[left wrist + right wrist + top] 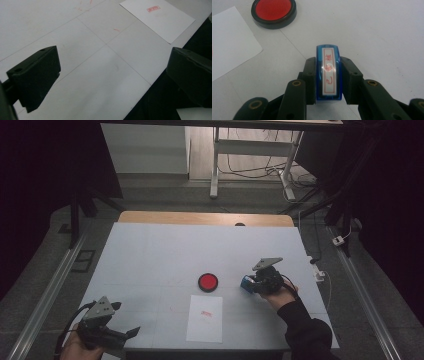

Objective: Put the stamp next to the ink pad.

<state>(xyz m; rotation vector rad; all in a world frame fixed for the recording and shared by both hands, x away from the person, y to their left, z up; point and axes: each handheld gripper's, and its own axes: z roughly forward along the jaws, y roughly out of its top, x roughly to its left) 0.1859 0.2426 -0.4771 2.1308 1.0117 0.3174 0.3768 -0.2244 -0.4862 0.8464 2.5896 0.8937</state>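
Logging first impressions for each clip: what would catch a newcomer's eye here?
The red ink pad at the middle of the white table, then the blue stamp clamped in the right tongs just to the pad's right. A sheet of paper with a small red imprint lies nearer the person, while the left tongs stand open.

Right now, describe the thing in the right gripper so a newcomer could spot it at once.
Start at the white table, then find the round red ink pad near its middle. Just to the pad's right, the right gripper has its jaws shut on a small blue stamp. Its clear blue casing and white label with red characters set it apart from the flat white sheet of paper beside it.
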